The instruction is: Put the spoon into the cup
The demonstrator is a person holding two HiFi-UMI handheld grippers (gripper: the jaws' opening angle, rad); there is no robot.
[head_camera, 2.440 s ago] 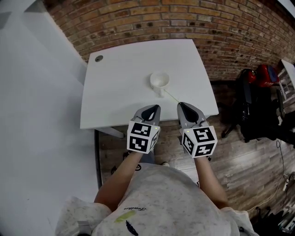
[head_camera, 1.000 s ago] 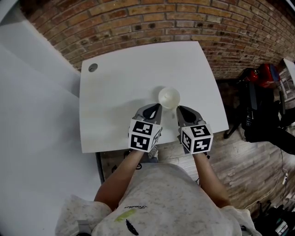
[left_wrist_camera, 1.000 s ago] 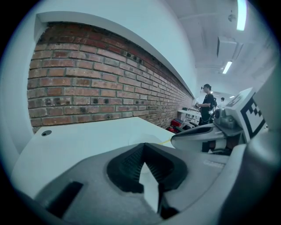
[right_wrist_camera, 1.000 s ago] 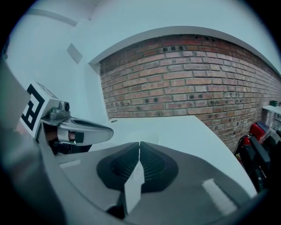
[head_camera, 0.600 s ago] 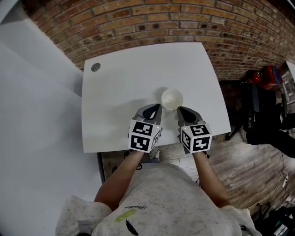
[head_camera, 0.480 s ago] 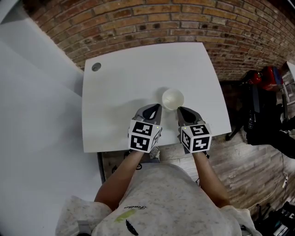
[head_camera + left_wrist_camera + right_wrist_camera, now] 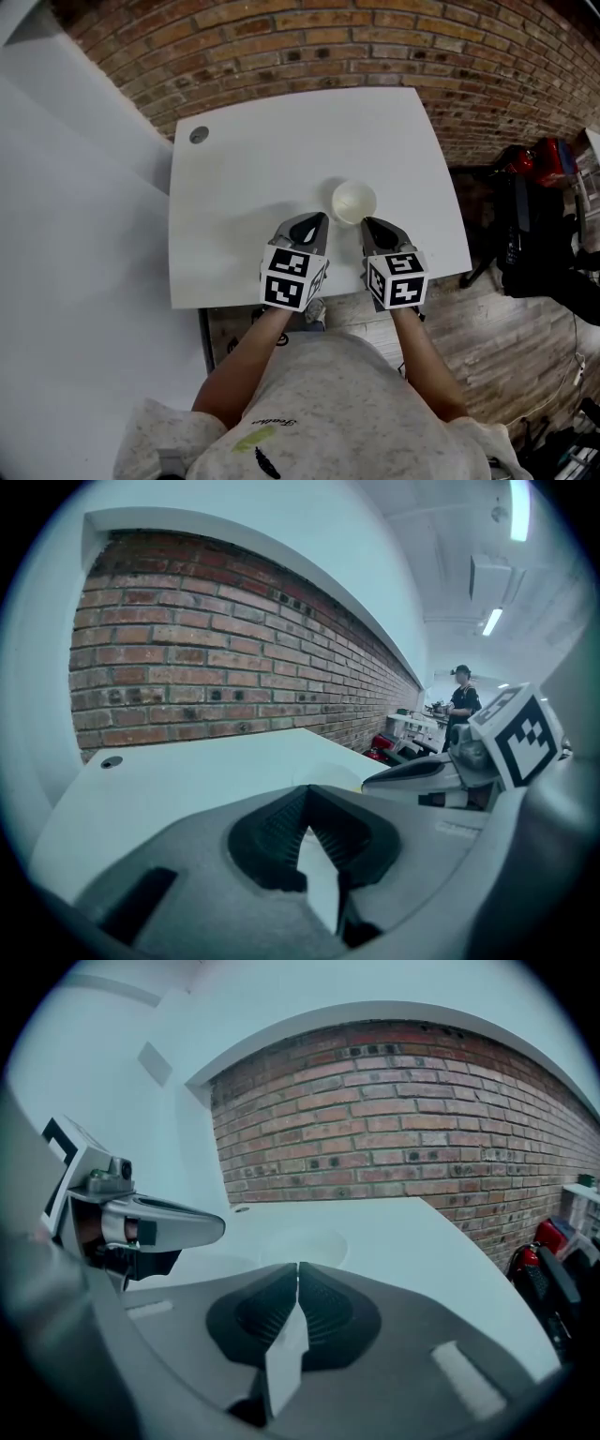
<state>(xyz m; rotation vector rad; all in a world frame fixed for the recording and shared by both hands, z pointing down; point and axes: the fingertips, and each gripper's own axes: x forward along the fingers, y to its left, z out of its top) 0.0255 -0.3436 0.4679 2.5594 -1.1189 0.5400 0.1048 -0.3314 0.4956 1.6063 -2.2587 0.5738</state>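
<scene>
A white cup [image 7: 353, 201] stands upright on the white table [image 7: 253, 178], just beyond and between the tips of both grippers. My left gripper [image 7: 315, 220] sits at the cup's near left, shut and holding nothing. My right gripper [image 7: 369, 225] sits at its near right, also shut and empty. In the right gripper view the cup [image 7: 305, 1241] shows faintly just ahead of the closed jaws of my right gripper [image 7: 298, 1266], with the left gripper [image 7: 159, 1227] to the left. The left gripper view shows my left gripper [image 7: 305, 789] shut too. No spoon shows in any view.
A round cable hole [image 7: 199, 134] is at the table's far left corner. A brick wall [image 7: 309, 42] runs behind the table. Black and red gear [image 7: 530, 202] lies on the wooden floor to the right. A person [image 7: 459, 700] stands far off.
Since 2.4 s ago the cup has come close to both gripper tips, and the thin spoon that lay by the cup toward my right gripper no longer shows. In the last second almost nothing moved.
</scene>
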